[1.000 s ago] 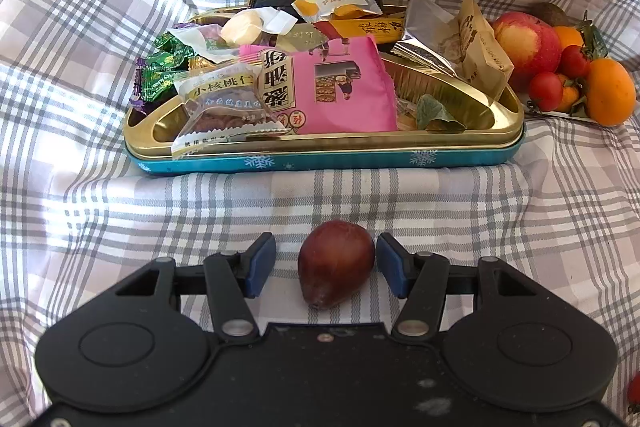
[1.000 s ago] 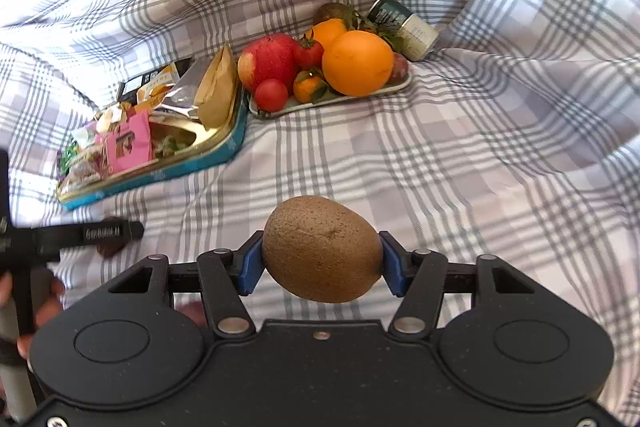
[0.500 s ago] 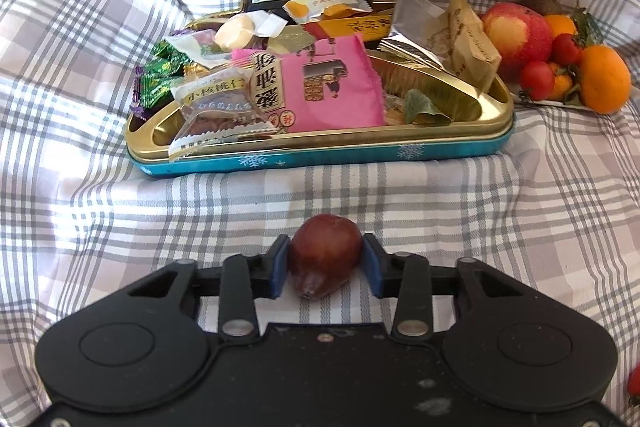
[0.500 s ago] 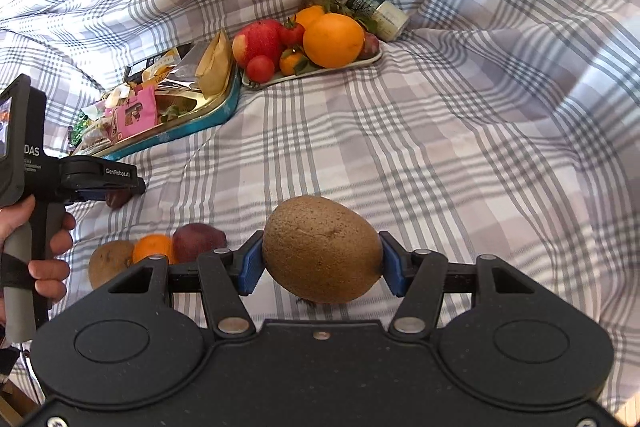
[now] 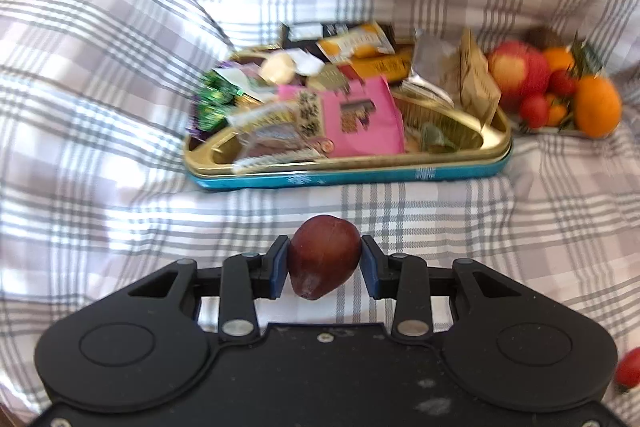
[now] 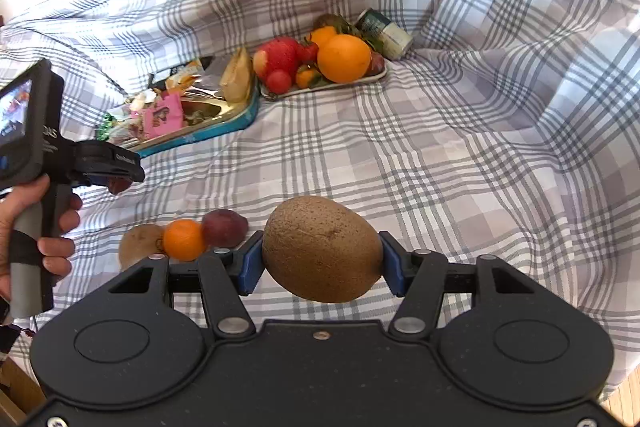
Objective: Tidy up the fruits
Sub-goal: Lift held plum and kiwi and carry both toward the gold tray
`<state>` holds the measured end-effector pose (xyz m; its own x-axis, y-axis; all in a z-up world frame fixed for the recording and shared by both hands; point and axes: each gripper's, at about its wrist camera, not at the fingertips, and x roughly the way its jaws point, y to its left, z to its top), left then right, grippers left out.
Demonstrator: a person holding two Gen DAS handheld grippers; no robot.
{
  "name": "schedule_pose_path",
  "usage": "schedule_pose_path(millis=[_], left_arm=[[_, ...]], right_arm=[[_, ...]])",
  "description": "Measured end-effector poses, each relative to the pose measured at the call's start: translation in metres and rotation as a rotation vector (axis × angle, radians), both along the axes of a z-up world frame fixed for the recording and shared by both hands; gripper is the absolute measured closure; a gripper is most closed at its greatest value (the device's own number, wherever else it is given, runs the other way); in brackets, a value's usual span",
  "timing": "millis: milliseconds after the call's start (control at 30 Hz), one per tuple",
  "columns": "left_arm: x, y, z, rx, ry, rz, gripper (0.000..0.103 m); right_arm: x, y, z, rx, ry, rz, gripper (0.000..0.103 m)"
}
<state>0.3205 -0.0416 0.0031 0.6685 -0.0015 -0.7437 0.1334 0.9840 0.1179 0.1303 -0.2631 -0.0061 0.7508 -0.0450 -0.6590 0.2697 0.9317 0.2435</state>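
Pinching a dark red pear-shaped fruit between its blue pads, the left gripper hangs above the checked cloth. The right gripper clamps a brown kiwi. Near the cloth's front edge lie three loose fruits. Farther back sit a snack tin and, just beside it, a fruit tray.

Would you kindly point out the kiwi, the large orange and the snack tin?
kiwi point(image 6: 322, 249): right wrist view, middle of skin.
large orange point(image 6: 344, 58): right wrist view, front face.
snack tin point(image 5: 360, 179): left wrist view, blue side wall.
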Motion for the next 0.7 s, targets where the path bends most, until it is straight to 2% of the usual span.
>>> schedule_pose_path(millis=[333, 500, 700], left_arm=[[-0.089, 0.011, 0.048, -0.036, -0.047, 0.013, 0.065], [-0.140, 0.016, 0.057, -0.060, -0.056, 0.002, 0.065], [-0.198, 0.023, 0.054, -0.074, -0.050, -0.030, 0.065]], right_arm=[[-0.038, 0.014, 0.015, -0.018, -0.061, 0.043, 0.041], [-0.063, 0.022, 0.018, -0.027, -0.083, 0.070, 0.041], [-0.091, 0.032, 0.019, -0.020, -0.090, 0.090, 0.041]])
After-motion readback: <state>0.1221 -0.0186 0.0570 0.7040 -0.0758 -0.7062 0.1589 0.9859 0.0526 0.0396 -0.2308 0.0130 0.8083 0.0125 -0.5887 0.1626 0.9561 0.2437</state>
